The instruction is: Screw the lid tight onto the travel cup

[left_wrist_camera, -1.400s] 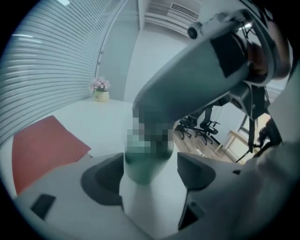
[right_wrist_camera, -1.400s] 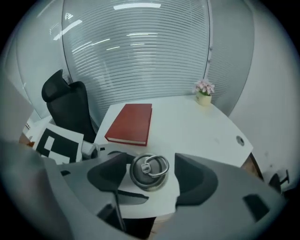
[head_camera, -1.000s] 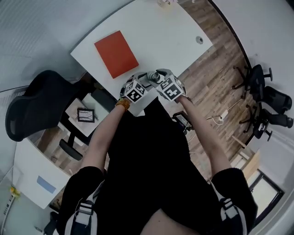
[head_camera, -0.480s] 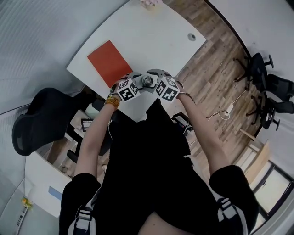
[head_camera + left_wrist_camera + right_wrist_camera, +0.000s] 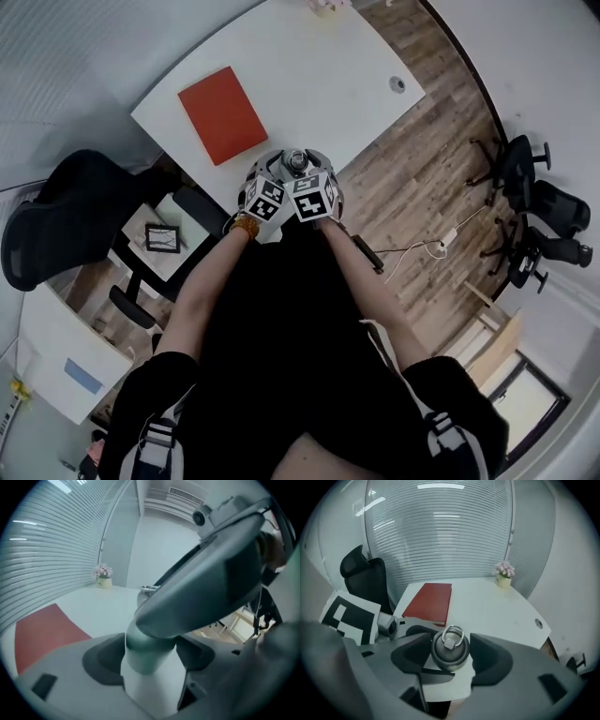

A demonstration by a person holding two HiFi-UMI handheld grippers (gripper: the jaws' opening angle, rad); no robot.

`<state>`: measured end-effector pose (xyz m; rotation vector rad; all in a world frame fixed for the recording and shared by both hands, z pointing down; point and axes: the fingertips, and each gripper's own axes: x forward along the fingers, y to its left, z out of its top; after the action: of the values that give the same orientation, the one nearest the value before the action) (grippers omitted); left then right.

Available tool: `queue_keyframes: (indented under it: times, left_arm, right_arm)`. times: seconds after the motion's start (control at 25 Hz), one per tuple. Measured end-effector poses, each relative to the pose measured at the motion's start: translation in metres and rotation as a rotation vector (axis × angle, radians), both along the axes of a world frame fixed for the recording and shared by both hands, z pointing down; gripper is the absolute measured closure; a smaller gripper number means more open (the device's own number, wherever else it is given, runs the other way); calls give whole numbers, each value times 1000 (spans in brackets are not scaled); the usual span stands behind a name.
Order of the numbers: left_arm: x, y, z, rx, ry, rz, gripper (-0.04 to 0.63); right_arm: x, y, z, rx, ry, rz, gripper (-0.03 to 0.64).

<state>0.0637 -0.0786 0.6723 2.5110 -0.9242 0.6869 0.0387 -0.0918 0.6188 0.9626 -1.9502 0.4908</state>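
The travel cup stands at the near corner of the white table (image 5: pixel 319 75). Its steel lid (image 5: pixel 296 161) carries a ring. My left gripper (image 5: pixel 279 174) reaches in from the left. Its jaws have just been opening, though the pads still touch both sides of the pale cup body (image 5: pixel 149 677) between them. My right gripper (image 5: pixel 451 656) comes down from above. Its jaws have just been closing around the lid (image 5: pixel 450 649), with a thin gap left at the right pad. The right gripper's grey housing (image 5: pixel 211 583) hides the lid in the left gripper view.
A red book (image 5: pixel 222 114) lies on the table beyond the cup. A small flower pot (image 5: pixel 504 576) stands at the far edge. A cable hole (image 5: pixel 397 84) is at the right. A black office chair (image 5: pixel 66 220) stands to the left, with more chairs (image 5: pixel 539 202) on the wooden floor.
The two marker cubes have drawn together: the right gripper swung left and rolled, and now sits tight beside the left one. The lid now shows just above both cubes instead of between them.
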Motion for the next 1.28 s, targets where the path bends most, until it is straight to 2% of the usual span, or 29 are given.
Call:
queue_keyframes:
  times: [0.12,0.2,0.28,0.44,0.6,0.68,0.8,0.88,0.96,1.04,1.12,1.2,1.28]
  left_arm:
    - [1,1,1,8,33,-12,256]
    - [-3,5,3,8,29,22,256]
    - [-5,4,4,11,22,90,258]
    - [1,-2,4,2,8,270,258]
    - [-1,-1,5,-16,-27,450,258]
    - [-2,-4,6,-22,-41,536,258]
    - [-5,-6,6,-22,-52,619,258]
    - [-3,-4,6,-16,-47,635,256]
    - [-1,-4,5,-7,-38,607,256]
    - [-5,1,6,3,-32,526,249]
    - [-15,7,7,21,-19,402,239]
    - [-21,11,8,32,-15,279,236]
    - [-18,13,9,36,-14,187,236]
  right_arm:
    - [2,0,2,-20,-4,-39,356]
    - [-3,2,2,-51,-31,-102,356]
    - [-6,4,2,-77,-49,-193,357]
    - [-3,3,-1,-63,-39,-446,357]
    - [-8,3,-9,-42,-71,-606,359]
    - [-9,4,-9,-31,-49,-702,359]
    - [-11,7,-5,-26,-13,-828,359]
    - [-12,10,-3,-17,-9,-854,357]
    - [-12,8,-1,4,-11,-817,353]
    - [-14,8,-8,22,-73,-701,303]
    - [-14,6,-19,43,-134,-507,294]
    - [-8,-1,-22,54,-148,-296,295]
    - [-2,-5,-17,22,-165,-136,300]
